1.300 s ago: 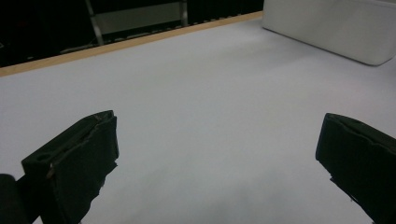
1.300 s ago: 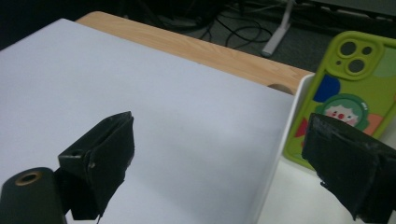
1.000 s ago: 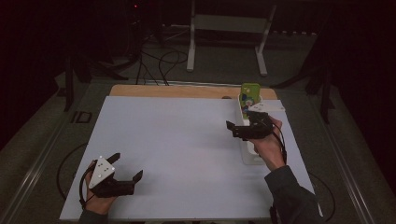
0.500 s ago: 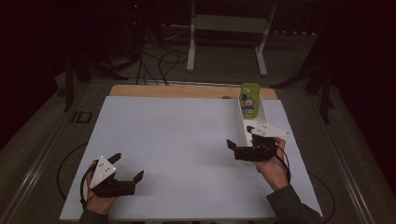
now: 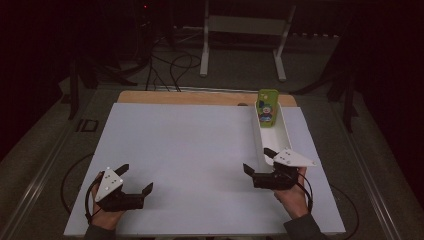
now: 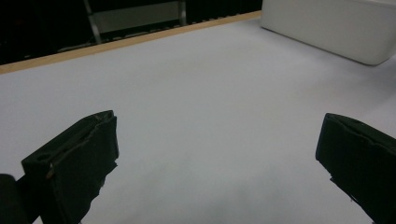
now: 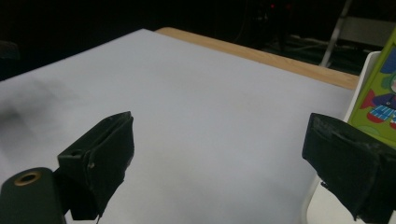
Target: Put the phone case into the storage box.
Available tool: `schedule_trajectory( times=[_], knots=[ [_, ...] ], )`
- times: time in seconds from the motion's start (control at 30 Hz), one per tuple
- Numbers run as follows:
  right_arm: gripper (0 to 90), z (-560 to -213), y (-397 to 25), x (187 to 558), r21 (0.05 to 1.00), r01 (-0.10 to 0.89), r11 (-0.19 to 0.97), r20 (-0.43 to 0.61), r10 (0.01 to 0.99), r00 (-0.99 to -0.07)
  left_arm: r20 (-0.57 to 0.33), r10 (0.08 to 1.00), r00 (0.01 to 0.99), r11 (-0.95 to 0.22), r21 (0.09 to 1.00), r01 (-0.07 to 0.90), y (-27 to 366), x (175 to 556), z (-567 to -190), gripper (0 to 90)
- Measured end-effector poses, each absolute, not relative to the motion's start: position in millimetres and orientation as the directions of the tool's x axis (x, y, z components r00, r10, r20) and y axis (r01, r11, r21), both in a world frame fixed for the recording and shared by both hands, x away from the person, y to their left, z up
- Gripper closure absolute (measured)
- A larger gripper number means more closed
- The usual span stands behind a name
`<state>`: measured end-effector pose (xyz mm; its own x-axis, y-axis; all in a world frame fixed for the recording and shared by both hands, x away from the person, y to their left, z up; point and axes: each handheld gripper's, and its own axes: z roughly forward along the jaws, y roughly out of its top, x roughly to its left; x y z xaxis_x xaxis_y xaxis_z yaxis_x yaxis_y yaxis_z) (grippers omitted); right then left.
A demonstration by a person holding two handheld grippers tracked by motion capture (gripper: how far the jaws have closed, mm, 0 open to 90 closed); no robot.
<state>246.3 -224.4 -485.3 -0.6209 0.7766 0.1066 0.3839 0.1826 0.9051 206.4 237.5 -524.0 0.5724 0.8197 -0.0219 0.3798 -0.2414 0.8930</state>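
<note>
Box: green, printed with a cartoon figure; stands upright in the far end of the tray, at 1 o'clock on the sheet.
Tray: white, long and narrow, lying along the sheet's right side; near end just beside the right gripper.
Right gripper: at 4 o'clock, jaws spread, nothing between them; one jaw by the tray's near end.
Left gripper: at 7 o'clock, jaws spread and empty, well apart from the tray.
Progress: box looks placed in the tray; neither gripper holds anything, so little seems left beyond letting the hands rest.
Sheet: white, covers the table; bare from 9 o'clock through the centre, giving free room.
Edges: wooden strip at 12 o'clock; sheet's near edge close under both hands; the tray wall is the one obstacle on the right.
</note>
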Motion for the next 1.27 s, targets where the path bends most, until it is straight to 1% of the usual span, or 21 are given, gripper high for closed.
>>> schedule_trajectory(
  times=[0.4,0.63,0.7,0.97,1.27],
  knots=[
    [9.2,-513.7,-237.1,220.3,0.928,0.341,0.152,0.104,0.773,-0.626,-0.029,0.813,0.582,-0.236,0.897,0.375,239.1,205.5,-525.9,0.0],
    [10.2,-520.9,-241.0,210.9,0.936,0.315,0.157,0.083,0.770,-0.632,-0.041,0.806,0.590,-0.225,0.901,0.370,240.8,205.1,-527.4,0.0],
    [10.2,-526.5,-242.9,207.2,0.939,0.297,0.174,0.056,0.774,-0.631,-0.044,0.801,0.597,-0.221,0.905,0.363,241.2,204.6,-527.1,0.0],
    [10.9,-532.9,-253.0,201.3,0.945,0.273,0.182,0.035,0.772,-0.635,-0.044,0.790,0.611,-0.220,0.910,0.350,239.8,204.7,-527.8,0.0],
    [10.9,-536.5,-249.0,204.3,0.941,0.270,0.205,0.023,0.756,-0.654,-0.030,0.792,0.610,-0.238,0.904,0.354,237.9,205.5,-529.4,0.0]
  ],
)
